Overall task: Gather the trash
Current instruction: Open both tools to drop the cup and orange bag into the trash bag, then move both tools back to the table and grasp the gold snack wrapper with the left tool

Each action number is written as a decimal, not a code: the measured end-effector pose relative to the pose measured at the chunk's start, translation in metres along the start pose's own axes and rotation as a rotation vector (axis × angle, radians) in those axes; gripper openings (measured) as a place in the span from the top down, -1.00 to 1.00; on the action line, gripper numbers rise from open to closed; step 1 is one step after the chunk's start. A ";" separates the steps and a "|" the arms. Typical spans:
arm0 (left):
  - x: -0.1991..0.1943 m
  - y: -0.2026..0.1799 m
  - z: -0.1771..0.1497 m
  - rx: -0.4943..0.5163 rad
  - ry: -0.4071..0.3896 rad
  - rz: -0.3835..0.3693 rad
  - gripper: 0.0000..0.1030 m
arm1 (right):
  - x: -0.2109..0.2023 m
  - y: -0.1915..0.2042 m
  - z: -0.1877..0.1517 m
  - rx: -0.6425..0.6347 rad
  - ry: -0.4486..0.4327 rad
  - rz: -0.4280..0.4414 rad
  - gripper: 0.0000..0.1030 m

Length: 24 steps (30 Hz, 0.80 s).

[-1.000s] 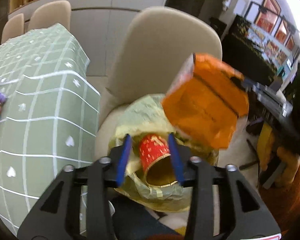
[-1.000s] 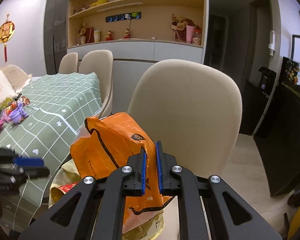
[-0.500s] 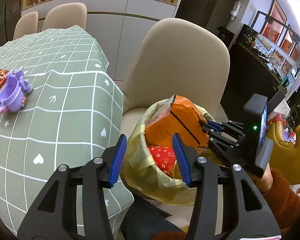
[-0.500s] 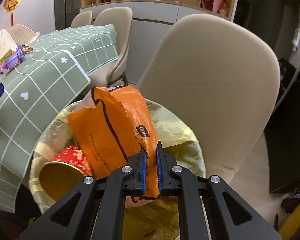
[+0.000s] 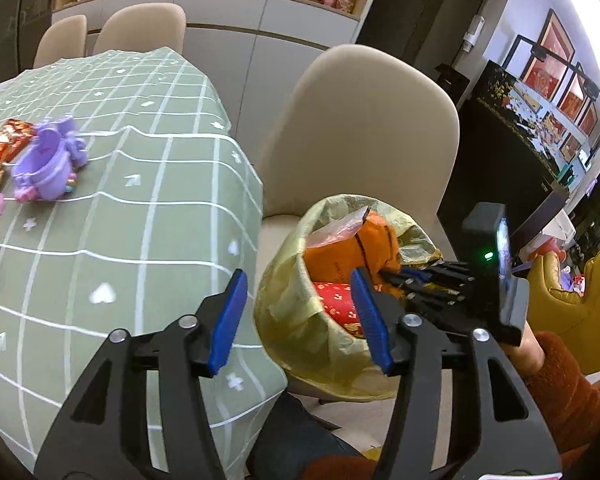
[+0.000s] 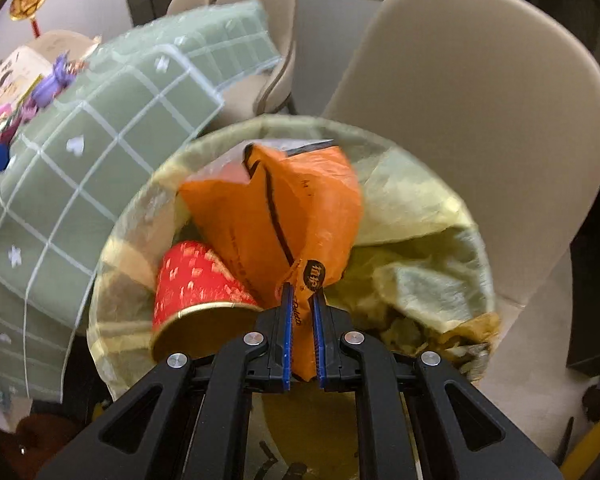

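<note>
Right wrist view: the right gripper (image 6: 300,304) is clamped on the lower end of an orange snack bag (image 6: 276,216), which is held inside the yellow-lined bin (image 6: 420,216) beside a red paper cup (image 6: 196,280). The left gripper (image 5: 300,308) is seen spread wide and empty, just in front of the bin. A green checked tablecloth (image 5: 120,220) and a beige chair (image 5: 364,132) are seen alongside.

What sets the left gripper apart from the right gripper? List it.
The left gripper is open and holds nothing; the right gripper is shut on the orange bag. The left gripper hangs outside the yellow-lined bin, beside the green tablecloth; the right gripper reaches into the bin next to the red cup. Both have blue pads on black fingers.
</note>
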State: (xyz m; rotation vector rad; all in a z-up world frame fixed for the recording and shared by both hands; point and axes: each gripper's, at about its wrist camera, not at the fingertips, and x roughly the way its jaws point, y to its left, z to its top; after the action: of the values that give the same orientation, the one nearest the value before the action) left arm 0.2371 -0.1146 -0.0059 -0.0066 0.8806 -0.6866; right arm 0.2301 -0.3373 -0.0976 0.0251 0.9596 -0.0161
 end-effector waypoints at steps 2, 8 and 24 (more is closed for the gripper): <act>-0.009 0.007 -0.001 -0.004 -0.018 0.017 -0.02 | -0.015 -0.004 -0.001 0.032 -0.052 -0.005 0.78; -0.040 0.035 -0.010 -0.023 -0.091 0.105 -0.10 | -0.051 0.001 -0.002 0.032 -0.137 -0.020 0.00; -0.161 0.165 -0.055 -0.191 -0.218 0.339 -0.10 | -0.111 0.140 0.044 -0.178 -0.388 0.116 -0.02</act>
State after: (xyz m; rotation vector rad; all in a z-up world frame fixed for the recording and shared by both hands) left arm 0.2181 0.1196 0.0258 -0.0988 0.7117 -0.2772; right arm 0.2060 -0.1988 0.0204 -0.0844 0.5679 0.1658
